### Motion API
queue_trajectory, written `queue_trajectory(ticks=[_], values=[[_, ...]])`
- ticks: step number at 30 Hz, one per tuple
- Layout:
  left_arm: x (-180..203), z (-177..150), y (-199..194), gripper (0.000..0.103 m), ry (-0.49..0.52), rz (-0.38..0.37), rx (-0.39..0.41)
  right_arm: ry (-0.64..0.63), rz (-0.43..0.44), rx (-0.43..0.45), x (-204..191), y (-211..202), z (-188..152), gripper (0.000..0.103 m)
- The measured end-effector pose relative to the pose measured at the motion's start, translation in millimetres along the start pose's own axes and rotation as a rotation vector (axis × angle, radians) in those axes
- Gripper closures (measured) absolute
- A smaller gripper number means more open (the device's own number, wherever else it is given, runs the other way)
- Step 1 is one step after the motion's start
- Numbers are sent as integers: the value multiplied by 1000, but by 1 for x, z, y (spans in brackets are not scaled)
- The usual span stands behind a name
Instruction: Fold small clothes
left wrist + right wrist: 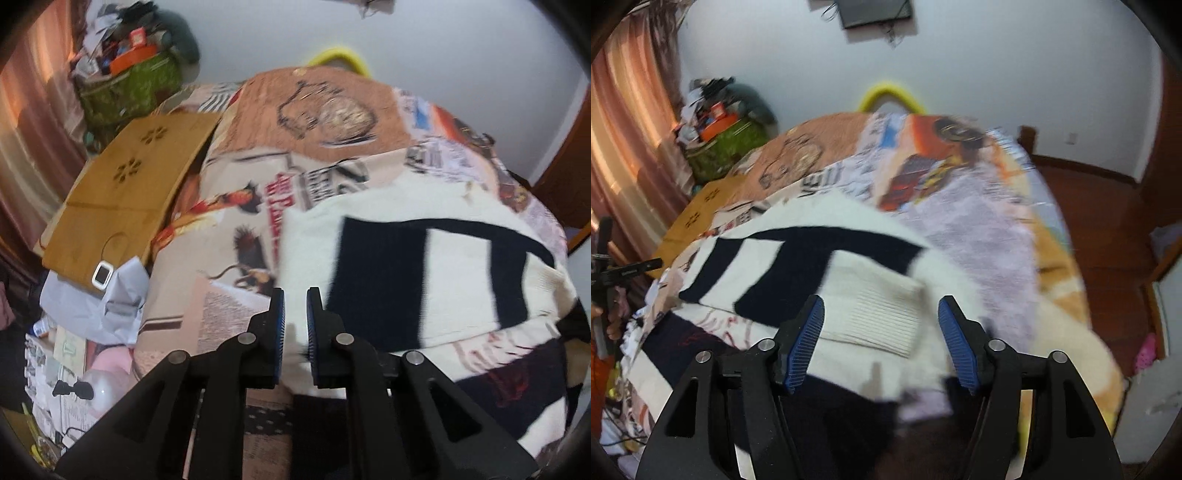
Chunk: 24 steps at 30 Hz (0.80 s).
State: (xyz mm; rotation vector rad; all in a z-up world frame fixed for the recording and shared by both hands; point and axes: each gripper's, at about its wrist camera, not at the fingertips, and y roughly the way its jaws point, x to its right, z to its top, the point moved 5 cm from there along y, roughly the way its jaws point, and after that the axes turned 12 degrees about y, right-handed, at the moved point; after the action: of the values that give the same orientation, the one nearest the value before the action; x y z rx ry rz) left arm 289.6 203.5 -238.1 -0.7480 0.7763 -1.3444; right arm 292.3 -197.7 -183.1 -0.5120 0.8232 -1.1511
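A cream knitted sweater (454, 280) with wide black bands lies on the printed bedspread (236, 206). My left gripper (295, 291) is at the sweater's near left corner. Its jaws are almost together, and a bunch of the white knit shows between the blue pads (281, 325). In the right wrist view the sweater (871, 273) is spread out in front. My right gripper (882, 301) hangs open above its ribbed hem (882, 325). The right pads (809, 332) stand wide apart and touch nothing.
A wooden lap board (122, 192) lies on the bed's left side, with grey wrapping (110, 295) and clutter below it. A stuffed green bag (129, 85) stands in the far left corner by the curtain (624, 147). To the right the bed drops to wooden floor (1108, 221).
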Motion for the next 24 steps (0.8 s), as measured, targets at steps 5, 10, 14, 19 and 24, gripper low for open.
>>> queue_trajectory(ticks=[5,10,14,19,24], values=[[39,7,-12,55,66,-27,42,54,-81,22,39,-28,-17,36],[75,5,-11,38,109,-55,44,132,-114,-41,73,-29,-49,36],[93,-1,-3,38,119,-75,15,171,-128,-101,90,-19,-74,36],[106,-13,10,38,112,-104,-34,224,-147,-113,108,-10,-86,69],[112,-27,21,38,131,-101,-73,259,-146,-71,117,-14,-69,94]])
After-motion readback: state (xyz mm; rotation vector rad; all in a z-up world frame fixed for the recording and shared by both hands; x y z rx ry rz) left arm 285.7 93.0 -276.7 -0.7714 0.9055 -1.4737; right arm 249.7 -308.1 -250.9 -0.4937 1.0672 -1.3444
